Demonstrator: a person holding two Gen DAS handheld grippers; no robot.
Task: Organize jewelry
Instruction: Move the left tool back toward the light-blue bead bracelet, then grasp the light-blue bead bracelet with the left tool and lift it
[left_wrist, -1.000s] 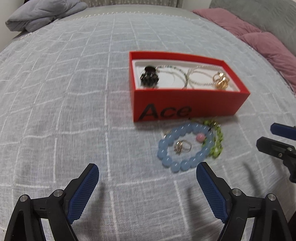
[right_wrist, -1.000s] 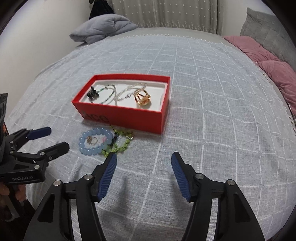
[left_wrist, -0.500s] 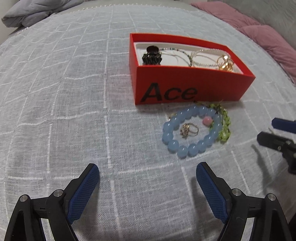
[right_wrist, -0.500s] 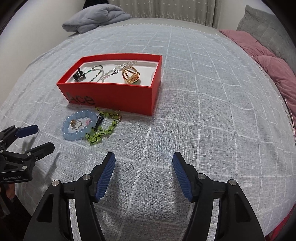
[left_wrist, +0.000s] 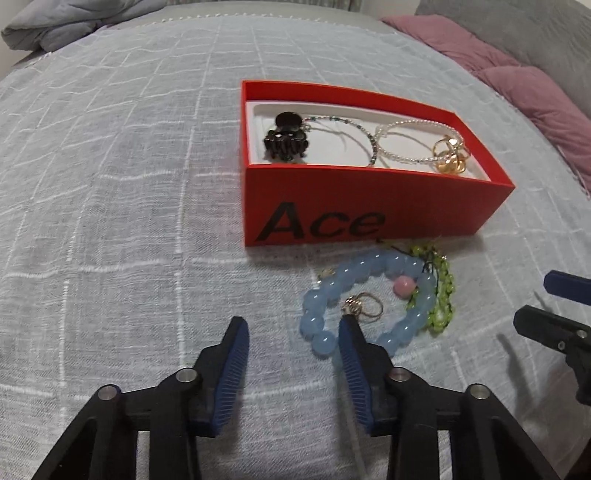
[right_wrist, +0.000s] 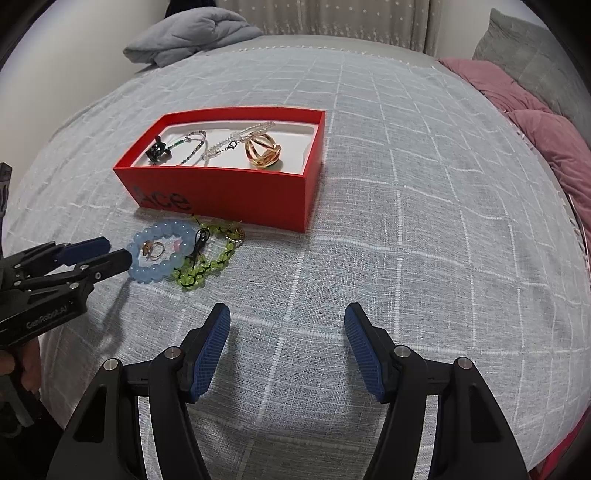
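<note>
- Grey checked bedspread (right_wrist: 406, 221) carries a red Ace box (left_wrist: 369, 206); blue bead bracelet (left_wrist: 321, 295) lies just ahead of the left gripper (left_wrist: 291, 328), jaws parted
- right gripper (right_wrist: 287, 321) spread wide, holding nothing

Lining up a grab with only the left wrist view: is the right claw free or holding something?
Observer: The right claw is open and empty, over bare bedspread.
Operator: Is the green bracelet tangled with the blue one?
Observer: The green bracelet lies against the blue bracelet, with a black cord lying where they meet.
Operator: Any room left in the box?
Observer: Yes, the red box shows bare white floor to the right of the gold ornament.
</note>
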